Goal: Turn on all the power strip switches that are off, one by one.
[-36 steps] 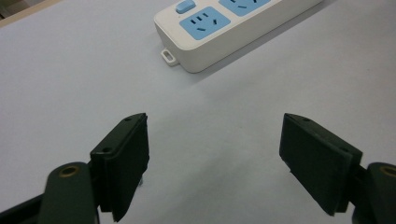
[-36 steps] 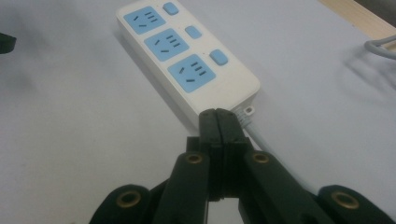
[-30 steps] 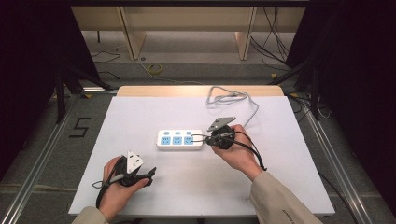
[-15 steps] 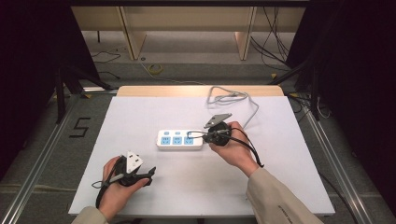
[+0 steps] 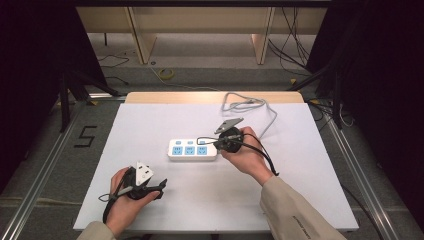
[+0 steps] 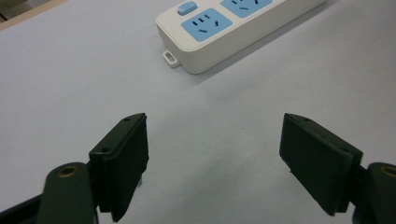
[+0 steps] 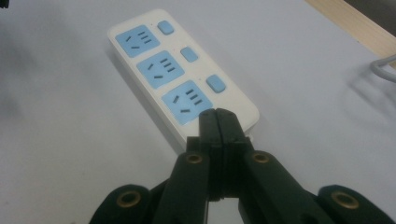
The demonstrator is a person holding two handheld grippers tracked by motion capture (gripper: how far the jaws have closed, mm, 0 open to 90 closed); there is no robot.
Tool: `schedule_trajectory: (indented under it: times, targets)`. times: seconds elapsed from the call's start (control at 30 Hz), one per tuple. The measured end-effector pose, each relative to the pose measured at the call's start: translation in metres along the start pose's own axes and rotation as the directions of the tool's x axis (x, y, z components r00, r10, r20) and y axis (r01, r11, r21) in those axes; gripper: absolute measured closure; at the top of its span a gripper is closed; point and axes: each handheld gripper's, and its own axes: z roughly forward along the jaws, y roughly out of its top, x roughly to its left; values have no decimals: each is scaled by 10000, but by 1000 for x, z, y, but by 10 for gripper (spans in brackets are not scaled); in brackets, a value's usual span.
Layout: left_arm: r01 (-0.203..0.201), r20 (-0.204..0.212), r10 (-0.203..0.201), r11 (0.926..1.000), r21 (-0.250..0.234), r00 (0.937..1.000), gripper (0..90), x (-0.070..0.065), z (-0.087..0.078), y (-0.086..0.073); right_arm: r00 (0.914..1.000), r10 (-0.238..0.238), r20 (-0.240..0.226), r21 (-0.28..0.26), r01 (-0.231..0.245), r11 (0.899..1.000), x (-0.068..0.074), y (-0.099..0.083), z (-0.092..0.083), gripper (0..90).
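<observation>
A white power strip (image 5: 192, 149) with three blue sockets and three blue switches lies flat at the middle of the white table (image 5: 310, 195). My right gripper (image 5: 217, 145) is shut with nothing between its jaws. In the right gripper view its tips (image 7: 217, 116) hover at the near end of the power strip (image 7: 173, 70), just by the closest socket. Whether they touch it I cannot tell. My left gripper (image 5: 161, 184) rests near the table's front left, open and empty. In the left gripper view, that gripper (image 6: 215, 154) stands wide apart from the strip's end (image 6: 224, 32).
The strip's white cable (image 5: 250, 107) loops from its right end to the table's back edge and shows at the right margin (image 7: 385, 65) in the right gripper view. A wooden strip (image 5: 210, 96) edges the table's far side. Floor cables lie beyond.
The right gripper has crept slightly left, toward the strip's right end. The left hand and the strip have not moved.
</observation>
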Motion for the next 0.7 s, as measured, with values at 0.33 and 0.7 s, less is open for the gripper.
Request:
schedule_trajectory:
  times: [0.33,0.7]
  targets:
    - [-2,4,2,10000,-1,10000,237,0,0,0,10000,8,54,0,-8,10000,-1,6,4,900]
    - [25,20,-25,10000,-16,10000,237,-1,1,0,10000,9,35,94,-9,10000,-3,7,10,900]
